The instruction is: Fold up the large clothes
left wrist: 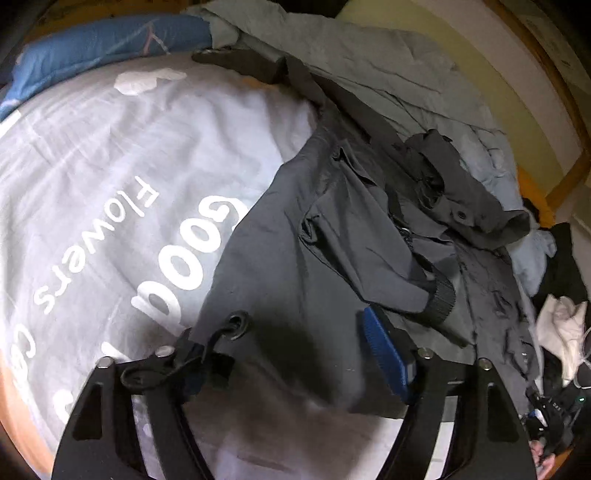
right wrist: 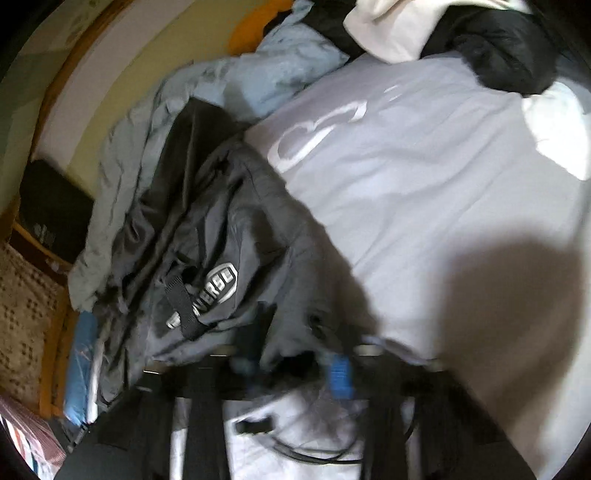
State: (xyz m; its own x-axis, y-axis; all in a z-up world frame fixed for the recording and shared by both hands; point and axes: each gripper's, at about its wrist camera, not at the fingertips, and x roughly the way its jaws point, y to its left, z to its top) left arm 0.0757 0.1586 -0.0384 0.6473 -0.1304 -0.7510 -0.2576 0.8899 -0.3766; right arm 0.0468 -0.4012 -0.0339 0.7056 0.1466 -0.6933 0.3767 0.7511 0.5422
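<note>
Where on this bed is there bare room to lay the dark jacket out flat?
The white duvet is bare between the dark jacket and the blue pillow, around the printed lettering. Crowded: the wall side, with the grey-blue bedding, and the clothes pile at the far end.

- The jacket (left wrist: 325, 236) lies spread on the bed (left wrist: 92, 166).
- A crumpled sheet (left wrist: 369, 62) lies behind the jacket, against the wall (left wrist: 491, 66).
- A pillow (left wrist: 103, 44) lies at the bed's far left.
</note>
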